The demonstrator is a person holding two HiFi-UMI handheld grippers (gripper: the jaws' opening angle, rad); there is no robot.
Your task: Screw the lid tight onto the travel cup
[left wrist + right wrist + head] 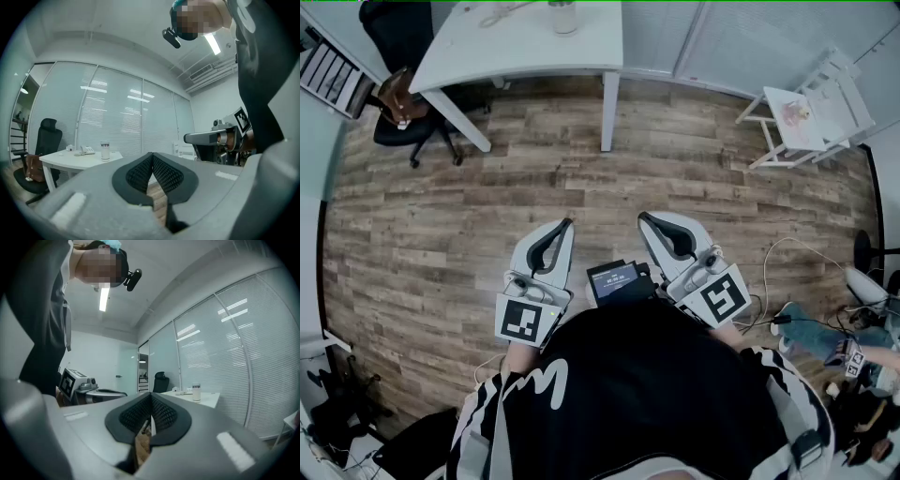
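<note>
A white travel cup with a dark lid stands on the white table at the far end of the room; it also shows small in the left gripper view and the right gripper view. Both grippers are held level close to my body, well short of the table. My left gripper is shut with nothing between its jaws, its ribbed pads touching. My right gripper is likewise shut and empty, pads together.
A black office chair with a brown bag stands left of the table. A small white chair is at the right. Cables and gear lie on the wood floor at the right. A phone sits on the table.
</note>
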